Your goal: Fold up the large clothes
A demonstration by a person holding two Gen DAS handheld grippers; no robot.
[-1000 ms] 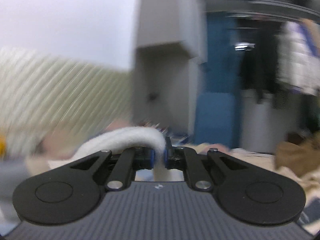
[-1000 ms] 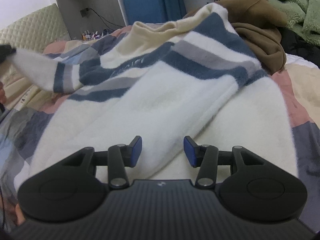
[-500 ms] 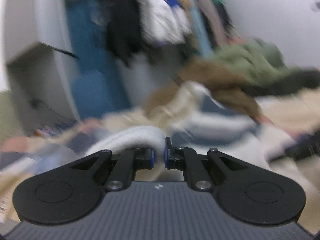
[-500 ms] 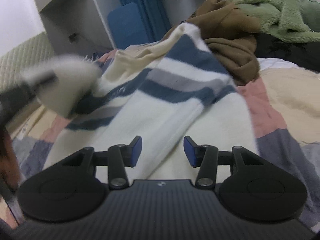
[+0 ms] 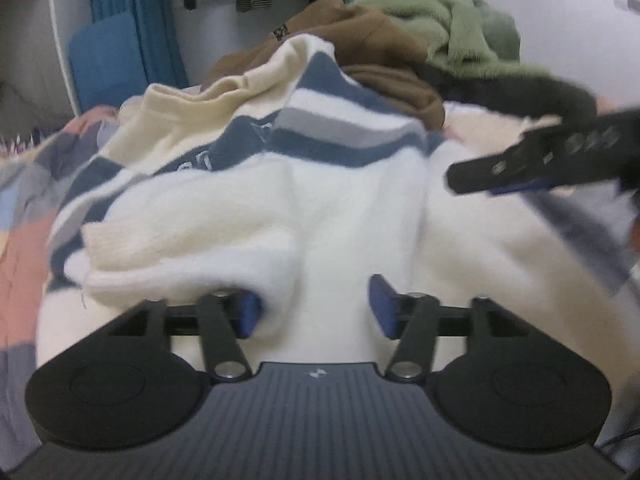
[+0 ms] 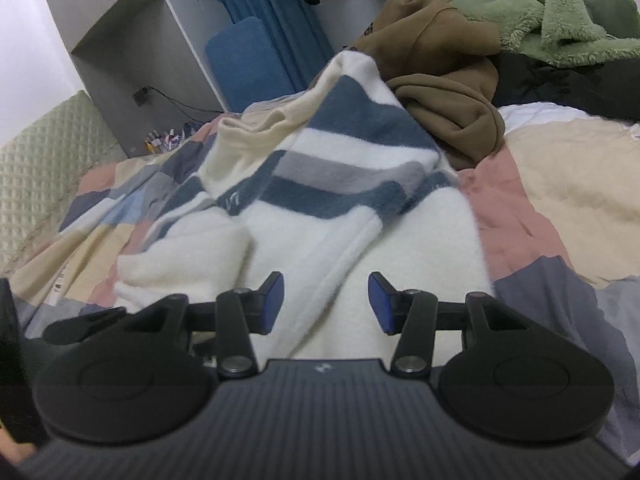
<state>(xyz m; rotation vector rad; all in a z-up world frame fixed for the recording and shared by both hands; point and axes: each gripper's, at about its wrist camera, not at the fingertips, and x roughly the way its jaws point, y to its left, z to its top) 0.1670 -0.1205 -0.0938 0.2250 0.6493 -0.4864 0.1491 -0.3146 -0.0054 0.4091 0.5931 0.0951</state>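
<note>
1. Left gripper (image 5: 316, 306): jaws opening, blue pads well apart. Sweater fabric lies between them and the folded sleeve laps over the left pad, but the pads do not press on it.
2. Right gripper (image 6: 326, 304): jaws partly open, nothing pinched. White fabric shows through the gap, beneath the fingers; from the left wrist view this gripper (image 5: 496, 178) comes in side-on from the right, above the sweater's right part.
3. Striped sweater (image 5: 320, 184): fluffy knit, white lower body, navy and grey bands across the chest, cream top and collar. Some pale lettering on the navy band, too blurred to read.
4. Position: it spreads directly ahead of and under both grippers, collar at the far end, hem nearest.
5. Sleeve cuff (image 5: 120, 240): ribbed, cream; the sleeve is laid across the body, just ahead and left of the left gripper.
6. Patchwork bedspread (image 6: 540, 208): pink, beige and grey blocks, under the sweater and out to both sides.
7. Brown hoodie (image 6: 440, 64): heaped beyond the sweater's far right shoulder, touching it.
8. Green fleece (image 6: 540, 8): farther right, behind the hoodie.
</note>
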